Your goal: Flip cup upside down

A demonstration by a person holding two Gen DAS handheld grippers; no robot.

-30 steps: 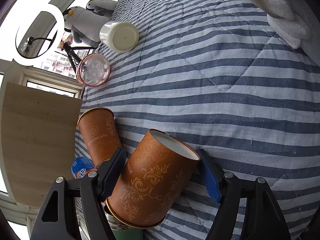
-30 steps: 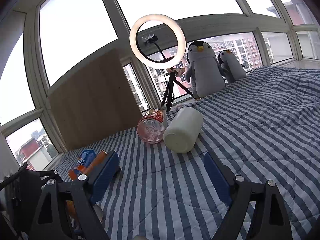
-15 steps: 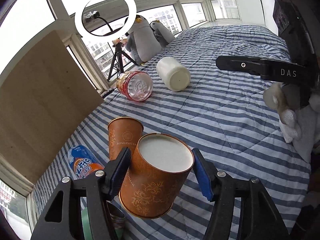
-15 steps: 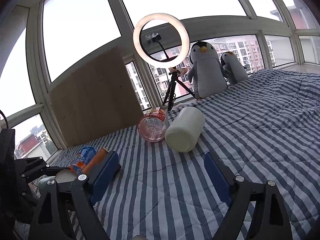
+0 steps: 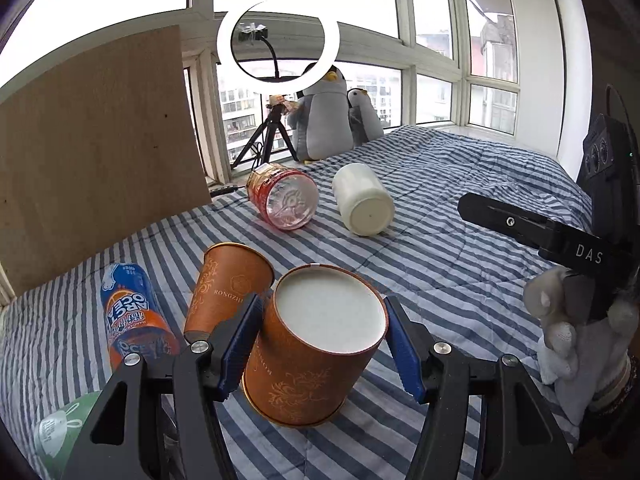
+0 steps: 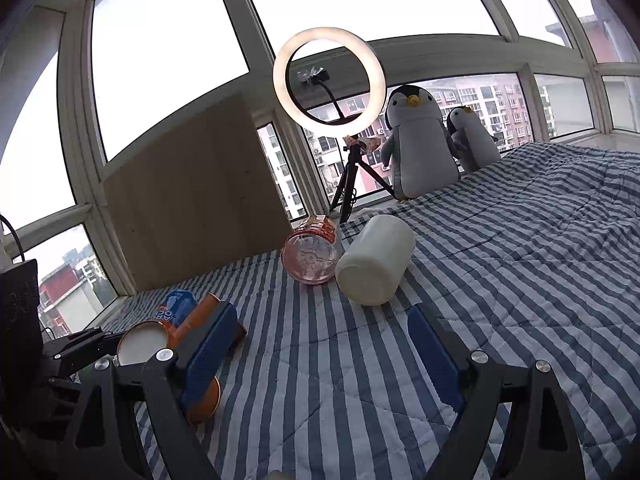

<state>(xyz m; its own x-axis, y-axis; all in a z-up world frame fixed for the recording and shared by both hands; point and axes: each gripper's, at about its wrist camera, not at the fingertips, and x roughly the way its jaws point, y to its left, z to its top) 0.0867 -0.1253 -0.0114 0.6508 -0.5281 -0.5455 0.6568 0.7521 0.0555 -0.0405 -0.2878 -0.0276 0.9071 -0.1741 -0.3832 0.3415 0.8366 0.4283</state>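
Note:
My left gripper (image 5: 324,340) is shut on an orange patterned paper cup (image 5: 308,364). The cup is upside down, its white base facing up and its gold rim low over the striped bedspread (image 5: 460,240); I cannot tell if the rim touches. The same cup shows at the lower left of the right wrist view (image 6: 144,342), partly hidden by my right gripper's blue pad. A second orange cup (image 5: 228,284) stands upside down just behind it to the left. My right gripper (image 6: 320,344) is open and empty above the bed.
A blue and orange drink can (image 5: 132,312) lies left of the cups. A clear pink bottle (image 5: 284,200) and a white jar (image 5: 364,204) lie on their sides farther back. Two plush penguins (image 5: 324,120), a ring light on a tripod (image 5: 278,36) and a wooden board (image 5: 96,144) stand by the window.
My left gripper has turned the held cup from tilted to upside down and brought it down toward the bedspread. The right gripper has stayed open and nearly still.

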